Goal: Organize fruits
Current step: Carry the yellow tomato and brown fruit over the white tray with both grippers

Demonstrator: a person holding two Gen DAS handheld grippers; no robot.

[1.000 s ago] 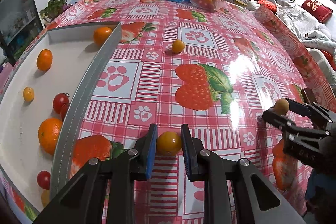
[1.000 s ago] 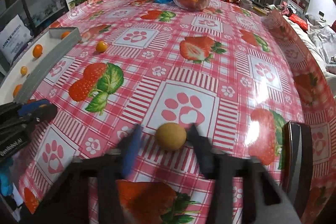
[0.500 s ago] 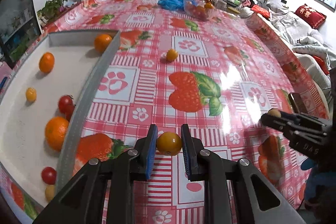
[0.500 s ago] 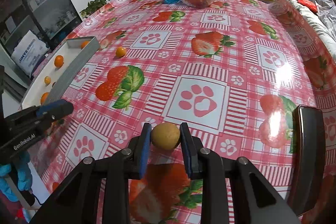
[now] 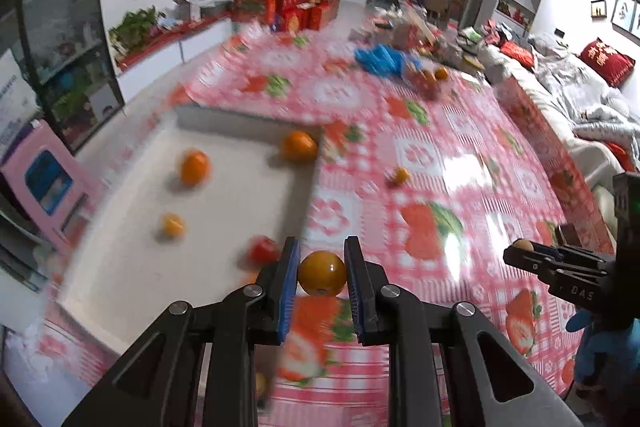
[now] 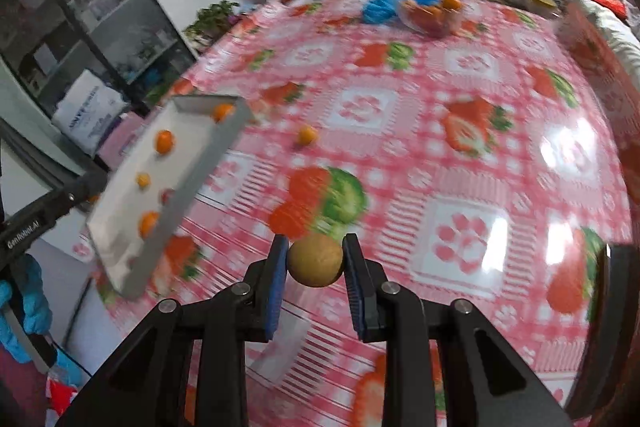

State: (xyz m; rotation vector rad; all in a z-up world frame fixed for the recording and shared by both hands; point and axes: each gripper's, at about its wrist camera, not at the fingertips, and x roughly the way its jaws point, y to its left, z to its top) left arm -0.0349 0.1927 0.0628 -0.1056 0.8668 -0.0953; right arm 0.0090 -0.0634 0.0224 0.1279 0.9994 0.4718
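Left gripper [image 5: 322, 273] clamps orange fruit [image 5: 322, 274] — right gripper [image 6: 315, 261] clamps tan fruit [image 6: 316, 260], possibly longan.

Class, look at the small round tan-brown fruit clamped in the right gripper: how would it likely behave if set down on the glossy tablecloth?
The small round tan-brown fruit would probably roll, being nearly spherical. The glossy tablecloth looks slick, so little would stop it. Its matte skin seems firm between the right gripper pads, so it is likely not fragile.

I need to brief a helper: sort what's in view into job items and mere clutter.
Job: yellow-orange fruit in left gripper; tan fruit in right gripper; tray; loose orange.

Clutter: blue bag; red boxes; red cushion.
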